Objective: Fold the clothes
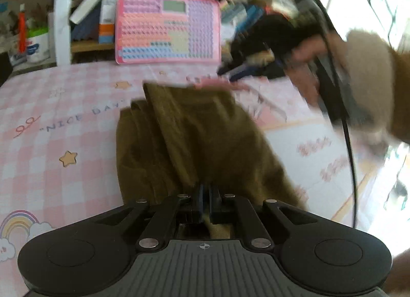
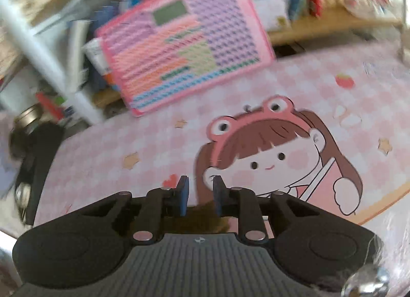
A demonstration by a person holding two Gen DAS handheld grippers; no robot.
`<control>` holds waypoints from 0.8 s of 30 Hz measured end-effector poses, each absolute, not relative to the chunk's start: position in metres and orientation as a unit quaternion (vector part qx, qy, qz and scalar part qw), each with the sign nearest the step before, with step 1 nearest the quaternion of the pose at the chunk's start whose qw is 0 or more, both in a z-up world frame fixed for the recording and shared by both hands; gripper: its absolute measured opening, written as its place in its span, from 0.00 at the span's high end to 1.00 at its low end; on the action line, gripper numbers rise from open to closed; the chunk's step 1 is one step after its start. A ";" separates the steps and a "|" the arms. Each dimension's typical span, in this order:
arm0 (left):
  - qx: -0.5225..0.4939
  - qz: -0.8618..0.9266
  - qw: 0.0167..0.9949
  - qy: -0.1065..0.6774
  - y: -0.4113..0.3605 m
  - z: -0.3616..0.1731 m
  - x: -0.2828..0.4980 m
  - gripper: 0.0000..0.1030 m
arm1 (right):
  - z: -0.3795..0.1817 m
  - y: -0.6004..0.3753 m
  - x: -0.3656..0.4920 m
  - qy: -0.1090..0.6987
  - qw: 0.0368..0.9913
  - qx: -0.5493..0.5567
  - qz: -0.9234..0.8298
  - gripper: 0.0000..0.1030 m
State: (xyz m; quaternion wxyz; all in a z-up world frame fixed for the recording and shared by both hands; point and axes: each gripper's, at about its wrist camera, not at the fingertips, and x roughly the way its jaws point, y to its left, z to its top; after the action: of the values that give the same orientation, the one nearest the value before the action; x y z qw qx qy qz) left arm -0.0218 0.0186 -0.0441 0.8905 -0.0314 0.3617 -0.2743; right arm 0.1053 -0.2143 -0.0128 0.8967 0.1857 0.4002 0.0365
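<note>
Nearest the lens: black linkage bars and grey ribbed housing of each tool filled the bottom of both wrist views.
Left gripper (image 1: 206,190): jaws drawn almost together, pinching the near edge of the olive-brown garment (image 1: 189,138); cloth ran straight out from between the pads.
Right gripper (image 2: 200,195): blue-padded jaws stood apart with nothing between them; a brown patch of cloth showed just below and behind the pads, not pressed by them.
Garment position: it lay on the pink checked table cover (image 1: 64,107), partly folded, with lengthwise creases.
Long axis: it ran away from the left gripper toward the far edge of the table, leaning slightly to the right in the left wrist view.
Other hand: a hand (image 1: 307,66) in a tan fuzzy sleeve (image 1: 369,76) held the second tool beyond the garment's far right corner, blurred.
Nearer hand: the left, already on the cloth; the right pointed over bare cover and the printed cartoon girl (image 2: 271,158), with the cloth under its body.
Judged next need: the right tool would probably have to come back onto a free edge of the garment before the fold could be carried over.
Backdrop: a pink bubble-pad toy (image 1: 167,25) leaned against shelves of books.
</note>
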 end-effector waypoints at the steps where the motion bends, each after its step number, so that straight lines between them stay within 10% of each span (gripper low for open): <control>1: -0.046 -0.269 0.896 0.349 0.021 -0.038 -0.020 0.89 | -0.008 -0.209 0.095 0.392 0.902 0.172 0.050 0.80; 14: -0.023 -0.222 0.892 0.392 0.005 -0.061 0.044 0.98 | -0.047 -0.127 0.018 0.408 0.907 -0.021 0.100 0.77; 24: -0.047 -0.228 0.903 0.361 0.014 -0.039 0.022 0.91 | -0.033 -0.144 -0.002 0.385 0.916 0.030 0.107 0.63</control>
State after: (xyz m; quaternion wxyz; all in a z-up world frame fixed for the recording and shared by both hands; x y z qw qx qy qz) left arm 0.0218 0.0143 -0.0392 0.9030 -0.0470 0.3608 -0.2284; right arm -0.0017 -0.1445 -0.0332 0.9164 0.0301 0.3847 0.1066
